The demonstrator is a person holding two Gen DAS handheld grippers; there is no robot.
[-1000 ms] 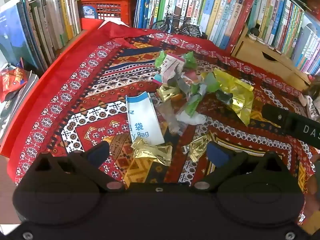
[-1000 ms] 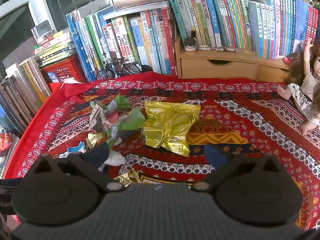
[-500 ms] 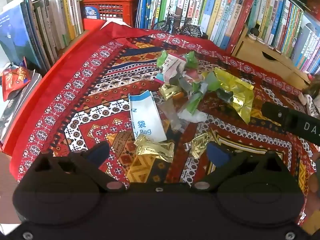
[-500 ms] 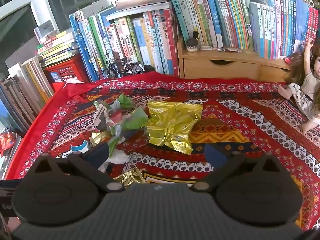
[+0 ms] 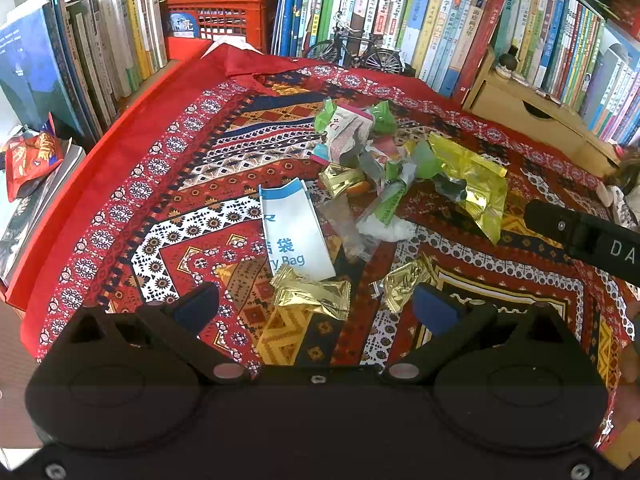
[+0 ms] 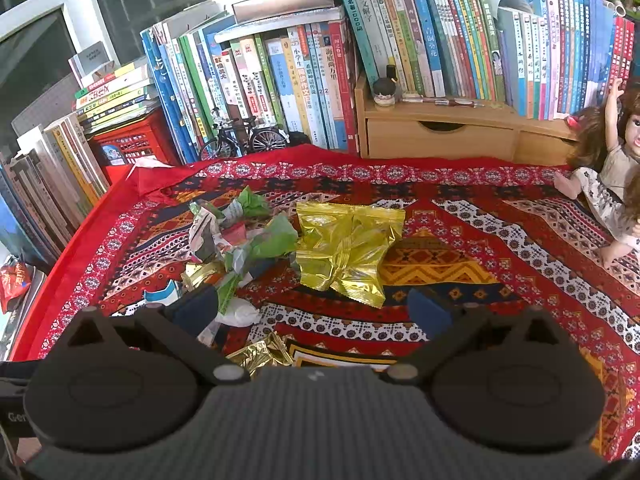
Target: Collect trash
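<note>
Left tongs (image 5: 316, 306) spread wide, empty, gold wrapper (image 5: 312, 294) lower centre between tips. Right tongs (image 6: 312, 308) likewise agape, yellow bag (image 6: 346, 250) mid-frame.

Both grippers (image 5: 316, 304) (image 6: 312, 310) agape (empty)
</note>
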